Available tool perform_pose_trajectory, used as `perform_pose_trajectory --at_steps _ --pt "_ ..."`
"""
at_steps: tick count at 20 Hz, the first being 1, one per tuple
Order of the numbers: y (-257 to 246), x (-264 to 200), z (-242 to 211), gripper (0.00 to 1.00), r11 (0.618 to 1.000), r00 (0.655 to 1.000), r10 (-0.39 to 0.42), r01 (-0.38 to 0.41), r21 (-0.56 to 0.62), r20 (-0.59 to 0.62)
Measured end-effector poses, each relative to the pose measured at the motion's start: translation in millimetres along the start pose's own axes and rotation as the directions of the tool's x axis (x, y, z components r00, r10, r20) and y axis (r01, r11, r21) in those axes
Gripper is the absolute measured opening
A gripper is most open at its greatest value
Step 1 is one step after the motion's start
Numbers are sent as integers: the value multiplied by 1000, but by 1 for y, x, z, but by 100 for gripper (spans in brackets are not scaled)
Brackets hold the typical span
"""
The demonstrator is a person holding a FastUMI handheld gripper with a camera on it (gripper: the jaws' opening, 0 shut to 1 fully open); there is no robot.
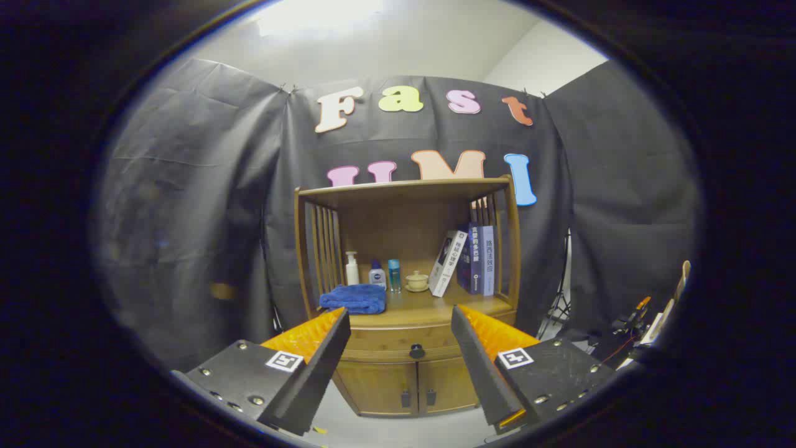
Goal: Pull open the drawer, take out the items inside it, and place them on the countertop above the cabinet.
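I have the hand-held gripper [401,323] released, its two fingers spread wide with nothing between them, well short of the wooden cabinet [407,292] ahead. The drawer [398,344] sits shut under the countertop [429,308], its dark round knob [417,351] framed in the gap between my fingers. Below it are two closed cabinet doors [407,386] with small dark pulls. The countertop is already busy: a folded blue towel [354,298] lies at the near left, behind it a white pump bottle [352,269], a small blue-capped bottle [377,274] and a clear teal bottle [394,274] stand in a row. A small lidded cup on a saucer [416,281] sits mid-shelf, and several books [469,260] lean at the right. Off to the far right I see a tripod leg [559,308] and some cluttered gear [634,323].
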State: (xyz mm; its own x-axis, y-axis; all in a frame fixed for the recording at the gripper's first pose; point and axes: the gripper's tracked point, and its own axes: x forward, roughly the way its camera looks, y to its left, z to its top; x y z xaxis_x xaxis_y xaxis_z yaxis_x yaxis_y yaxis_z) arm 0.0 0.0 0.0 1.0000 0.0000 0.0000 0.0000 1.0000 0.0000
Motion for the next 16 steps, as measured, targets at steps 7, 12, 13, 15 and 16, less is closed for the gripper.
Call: perform_pose_trajectory --at_steps 7,12,13,15,16 --pt "-7 6 8 98 1000 1000 -19 19 10 4" --pt "-8 14 -1 98 999 999 -42 42 -21 20" --pt "-8 18 -6 98 998 999 -45 46 -32 19" --pt "-9 26 -20 98 997 999 -52 52 -50 8" --pt "-10 30 -26 98 998 999 -51 51 -48 5"
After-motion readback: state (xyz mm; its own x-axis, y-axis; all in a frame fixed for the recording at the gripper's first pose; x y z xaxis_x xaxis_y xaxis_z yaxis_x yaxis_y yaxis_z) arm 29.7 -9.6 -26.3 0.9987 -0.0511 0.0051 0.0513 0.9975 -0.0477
